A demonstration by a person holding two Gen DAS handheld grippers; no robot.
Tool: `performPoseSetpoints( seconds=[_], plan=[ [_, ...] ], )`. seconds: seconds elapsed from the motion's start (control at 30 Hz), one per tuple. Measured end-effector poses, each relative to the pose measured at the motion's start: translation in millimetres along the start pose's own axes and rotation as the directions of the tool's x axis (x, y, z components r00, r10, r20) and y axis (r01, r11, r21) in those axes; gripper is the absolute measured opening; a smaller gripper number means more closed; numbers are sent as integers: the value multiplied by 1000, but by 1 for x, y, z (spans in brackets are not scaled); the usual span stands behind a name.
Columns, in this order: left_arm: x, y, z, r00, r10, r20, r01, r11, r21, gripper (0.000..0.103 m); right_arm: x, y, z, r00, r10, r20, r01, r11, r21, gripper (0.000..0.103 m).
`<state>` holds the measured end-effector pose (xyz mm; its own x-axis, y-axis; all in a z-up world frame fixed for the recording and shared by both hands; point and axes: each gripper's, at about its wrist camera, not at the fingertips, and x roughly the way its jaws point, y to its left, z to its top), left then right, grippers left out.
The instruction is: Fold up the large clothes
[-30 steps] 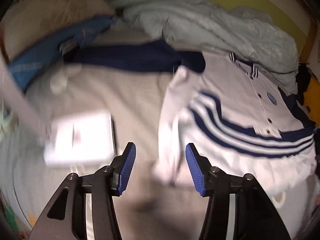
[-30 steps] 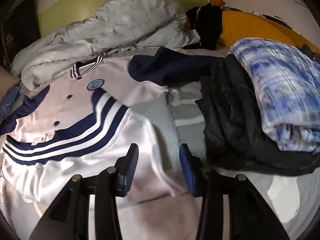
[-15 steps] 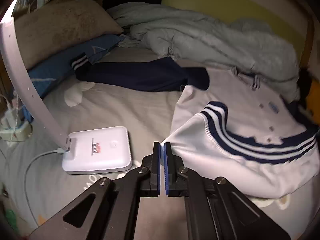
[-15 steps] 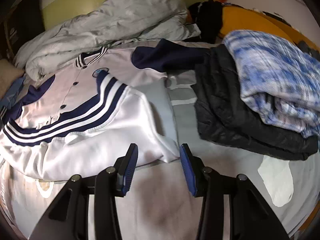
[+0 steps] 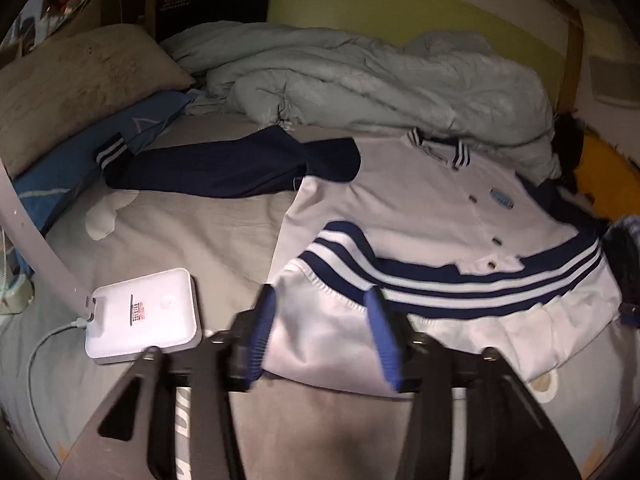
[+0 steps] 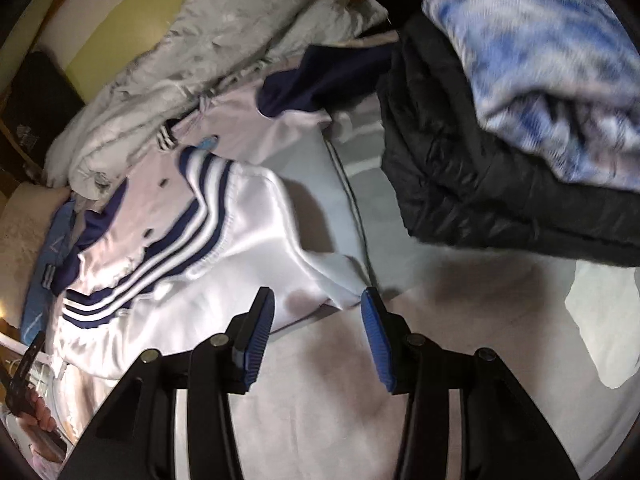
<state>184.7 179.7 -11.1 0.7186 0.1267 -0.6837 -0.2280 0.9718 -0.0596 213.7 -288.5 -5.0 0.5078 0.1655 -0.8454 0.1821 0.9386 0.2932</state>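
Two grippers over the bed: left gripper opening, jaws apart over the white jacket's folded-up hem, nothing pinched. Right gripper spread at its other corner, gripping nothing.

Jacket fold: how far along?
Done: the hem of the white jacket is folded up over the body, striped band on top. In hand: nothing. The left gripper is opening over the folded edge; the right gripper stands open near the corner. Left: both navy sleeves lie spread out, and the sides are unfolded.
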Motion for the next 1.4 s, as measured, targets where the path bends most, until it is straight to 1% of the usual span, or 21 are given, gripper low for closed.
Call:
performPoseSetpoints(
  seconds=[0.1,0.2,0.3,0.4,0.43,0.47,0.53,0.57,0.63,0.7,0.8,0.83,0.87,0.93,0.97,1.0,1.07,1.13,1.23,1.33,1.4],
  plan=[
    [17,-7,-6,998,20,-67,-19,1000,5,49,12,3,1,994,-105,4,105,992,-67,31],
    [35,-8,-11,991,33,-133,-34,999,-5,49,22,0,4,992,-123,-3,122,989,-81,7],
    [41,-6,-15,988,58,-146,-60,998,-8,49,-2,1,4,987,-138,83,144,987,-69,5],
    [34,-1,-10,992,44,-117,-49,998,-41,49,-39,22,3,966,-141,215,174,974,-148,5],
    [32,0,-9,993,38,-109,-43,998,-47,49,-33,23,3,962,-179,206,215,962,-169,5],
    [30,0,-8,994,35,-102,-40,998,-49,49,-15,20,3,960,-236,149,260,950,-170,5],
    [30,0,-8,994,28,-106,-33,999,-39,49,22,3,1,961,-277,8,276,951,-138,6],
    [30,-1,-9,994,24,-111,-28,999,-30,49,26,0,0,960,-279,6,278,952,-131,7],
    [28,-4,-10,993,8,-116,-9,1000,-12,48,14,7,1,952,-298,66,305,939,-160,12],
    [23,-7,-9,994,-14,-107,14,1000,2,48,-3,14,-1,945,-297,138,319,930,-184,23],
    [15,-16,-8,996,-40,-82,42,999,32,48,-24,24,-6,952,-228,203,269,942,-201,27],
    [12,-20,-9,996,-44,-71,48,998,48,48,-31,29,-9,951,-200,235,253,942,-221,34],
    [9,-24,-9,997,-48,-63,52,996,66,48,-37,34,-12,941,-189,281,261,934,-245,40],
    [6,-33,-10,997,-63,-53,68,993,101,48,-42,51,-19,905,-206,372,325,900,-292,45],
    [4,-38,-11,997,-68,-45,74,989,126,52,-44,59,-24,895,-197,400,340,882,-326,49],
    [2,-42,-13,997,-64,-30,68,987,144,57,-44,66,-29,898,-170,405,329,871,-365,52],
    [-2,-50,-15,999,-35,21,31,982,186,88,-42,76,-36,910,-127,394,302,856,-421,63],
    [-7,-55,-16,998,-47,52,35,975,218,91,-36,91,-46,922,-89,378,279,829,-485,75],
    [-13,-66,-21,992,-114,55,96,959,267,99,-23,113,-62,950,-27,312,222,763,-607,91],
    [-20,-82,-31,986,-147,79,111,930,351,101,-5,131,-84,980,8,198,143,662,-735,101],
    [-22,-95,-38,982,-173,70,129,900,417,102,9,143,-102,988,-12,153,131,581,-803,102]
  ],
)
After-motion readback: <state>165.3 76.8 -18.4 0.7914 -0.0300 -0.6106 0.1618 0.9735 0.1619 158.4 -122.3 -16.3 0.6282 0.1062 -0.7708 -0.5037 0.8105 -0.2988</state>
